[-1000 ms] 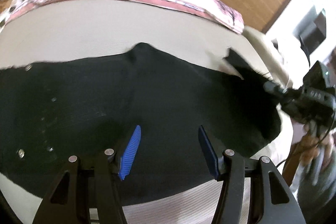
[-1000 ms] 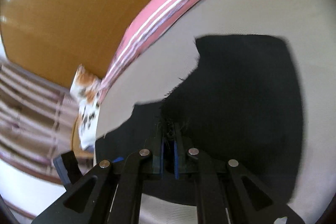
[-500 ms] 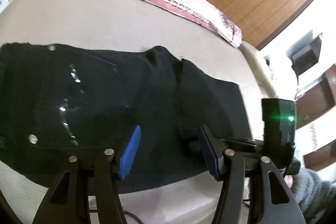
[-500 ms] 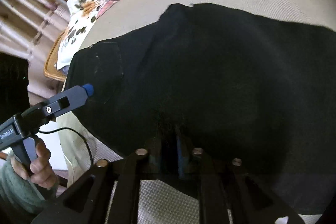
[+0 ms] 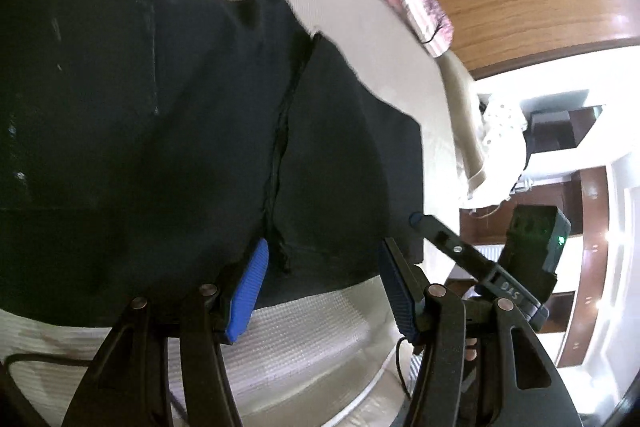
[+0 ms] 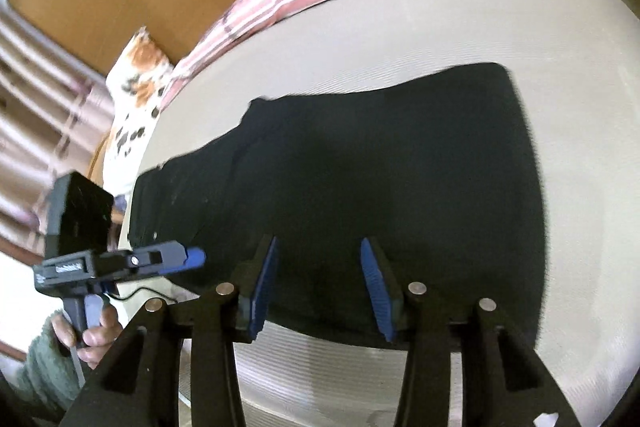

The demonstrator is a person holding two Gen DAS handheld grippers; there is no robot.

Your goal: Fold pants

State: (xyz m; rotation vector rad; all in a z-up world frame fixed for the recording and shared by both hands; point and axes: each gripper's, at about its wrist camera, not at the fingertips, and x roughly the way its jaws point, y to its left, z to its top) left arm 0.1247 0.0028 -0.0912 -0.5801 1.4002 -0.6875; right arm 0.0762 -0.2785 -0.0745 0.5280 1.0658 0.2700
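The left tool stood half spread over the near edge of the black pants, nothing pinched, as a second earlier. The right tool, then clamped on a pant leg, was now opening with no cloth between its pads. The pants lay doubled on the bed ahead of both tools. Judgement: one fold released; another remains.
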